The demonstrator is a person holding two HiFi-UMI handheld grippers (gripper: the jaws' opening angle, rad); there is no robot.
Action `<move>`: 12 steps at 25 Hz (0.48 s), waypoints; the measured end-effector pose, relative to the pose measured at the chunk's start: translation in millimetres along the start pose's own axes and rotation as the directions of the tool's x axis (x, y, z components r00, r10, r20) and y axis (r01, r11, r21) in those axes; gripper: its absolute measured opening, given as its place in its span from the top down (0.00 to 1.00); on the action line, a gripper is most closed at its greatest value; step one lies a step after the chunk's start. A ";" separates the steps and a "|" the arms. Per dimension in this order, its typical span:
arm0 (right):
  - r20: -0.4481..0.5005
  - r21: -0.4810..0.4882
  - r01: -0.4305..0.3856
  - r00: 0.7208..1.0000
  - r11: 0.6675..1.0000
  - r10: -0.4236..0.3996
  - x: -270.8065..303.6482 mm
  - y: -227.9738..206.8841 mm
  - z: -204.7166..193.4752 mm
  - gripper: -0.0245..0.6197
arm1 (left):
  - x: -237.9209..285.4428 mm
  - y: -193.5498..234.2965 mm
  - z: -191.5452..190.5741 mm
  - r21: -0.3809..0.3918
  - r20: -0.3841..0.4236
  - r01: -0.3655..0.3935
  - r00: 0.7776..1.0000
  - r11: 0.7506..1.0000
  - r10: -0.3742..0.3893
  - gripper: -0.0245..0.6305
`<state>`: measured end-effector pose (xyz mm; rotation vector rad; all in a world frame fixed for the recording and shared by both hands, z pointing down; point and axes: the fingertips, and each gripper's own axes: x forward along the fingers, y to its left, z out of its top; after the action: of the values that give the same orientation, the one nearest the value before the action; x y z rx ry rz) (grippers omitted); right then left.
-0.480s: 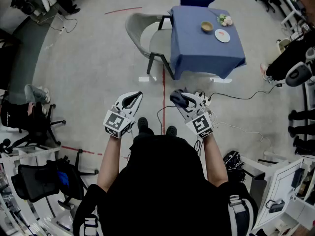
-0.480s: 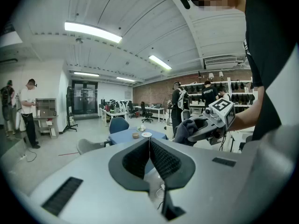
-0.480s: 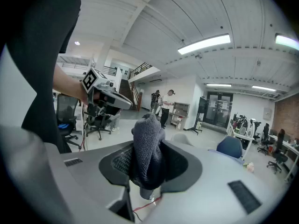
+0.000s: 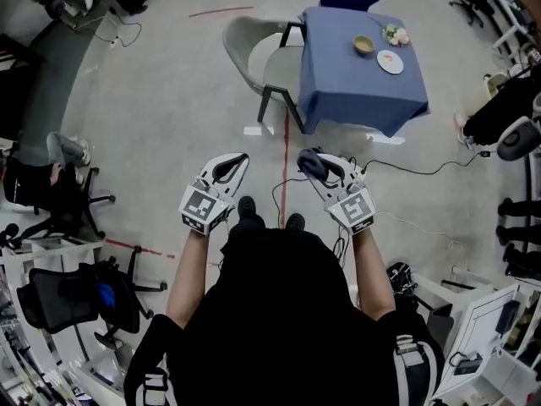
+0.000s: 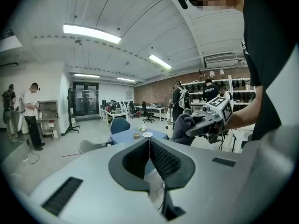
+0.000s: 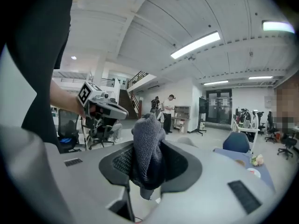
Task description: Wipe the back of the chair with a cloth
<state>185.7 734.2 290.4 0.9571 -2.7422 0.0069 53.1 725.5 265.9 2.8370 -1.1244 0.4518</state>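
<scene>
Grey floor (image 4: 169, 108) below, cloth (image 6: 147, 132) between fingers (image 6: 121, 161) of right gripper (image 6: 148, 149).

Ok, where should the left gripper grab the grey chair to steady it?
Probably the backrest, at its top rim, from above: a thin curved edge on the side away from the table. The left gripper is shut and empty; the right gripper holds the cloth.

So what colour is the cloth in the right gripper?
Dark grey cloth, shown best in the right gripper view.
</scene>
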 end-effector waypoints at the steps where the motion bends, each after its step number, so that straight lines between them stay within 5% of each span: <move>1: 0.006 0.007 -0.004 1.000 1.000 0.004 1.2 0.3 1.6 0.73 | -1.4 -0.1 0.0 0.004 -0.001 -0.002 1.000 1.000 0.002 0.93; 12: -0.006 0.048 0.024 1.000 0.999 -0.024 34.9 10.3 6.3 0.73 | 4.7 27.8 -6.4 -0.004 0.004 0.054 0.999 0.999 -0.054 0.93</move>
<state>151.5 720.4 292.8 1.0008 -2.7367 0.0719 35.9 703.1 271.9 2.8580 -1.0449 0.4403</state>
